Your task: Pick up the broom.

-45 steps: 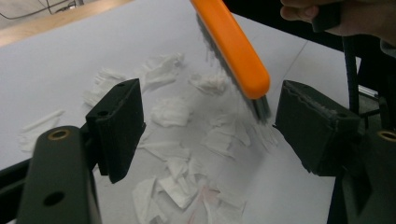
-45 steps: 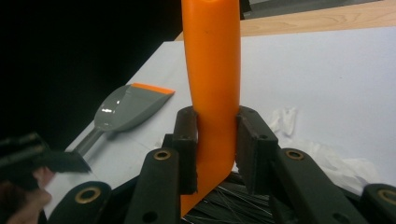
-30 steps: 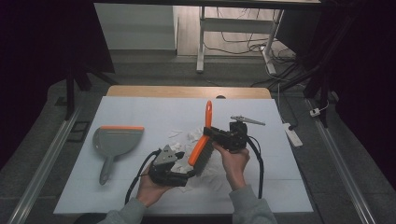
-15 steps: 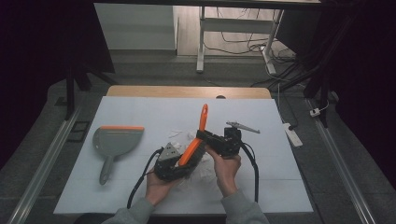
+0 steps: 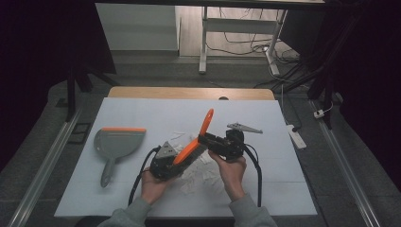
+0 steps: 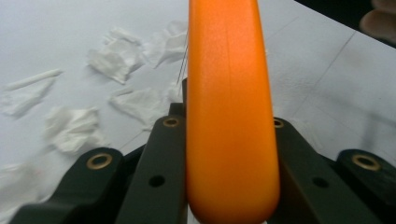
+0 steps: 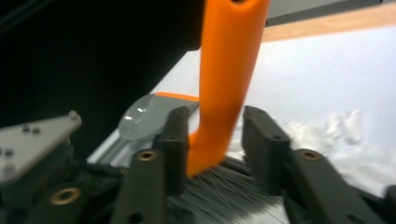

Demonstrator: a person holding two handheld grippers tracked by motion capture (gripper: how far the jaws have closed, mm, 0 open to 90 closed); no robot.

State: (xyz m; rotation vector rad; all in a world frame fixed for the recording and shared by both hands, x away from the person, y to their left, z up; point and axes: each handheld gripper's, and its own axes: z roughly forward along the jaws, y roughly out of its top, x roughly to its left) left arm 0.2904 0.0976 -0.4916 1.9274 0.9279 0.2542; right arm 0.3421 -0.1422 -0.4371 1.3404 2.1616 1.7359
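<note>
An orange-handled brush (image 5: pixel 194 142) slants up over the white table top (image 5: pixel 142 113), its handle tip pointing to the far side. My left gripper (image 5: pixel 177 161) is shut on its lower end; in the left gripper view both jaws press the orange body (image 6: pixel 229 116), having just closed. My right gripper (image 5: pixel 208 139) comes in from the right at mid-handle. Its jaws have just been opening: in the right gripper view the handle (image 7: pixel 229 70) stands between them, with a gap on the right side. Grey bristles (image 7: pixel 224 191) fan out below.
A grey dustpan (image 5: pixel 116 142) with an orange lip lies flat at the left of the table. Several torn white paper scraps (image 5: pixel 198 172) are scattered under and around the grippers. A power strip (image 5: pixel 295 135) lies past the right edge. The wooden back edge (image 5: pixel 189 93) borders the far side.
The brush has tipped from nearly upright to a slant and shifted slightly left. My left jaws have closed on its lower end. My right jaws have parted from the handle.
</note>
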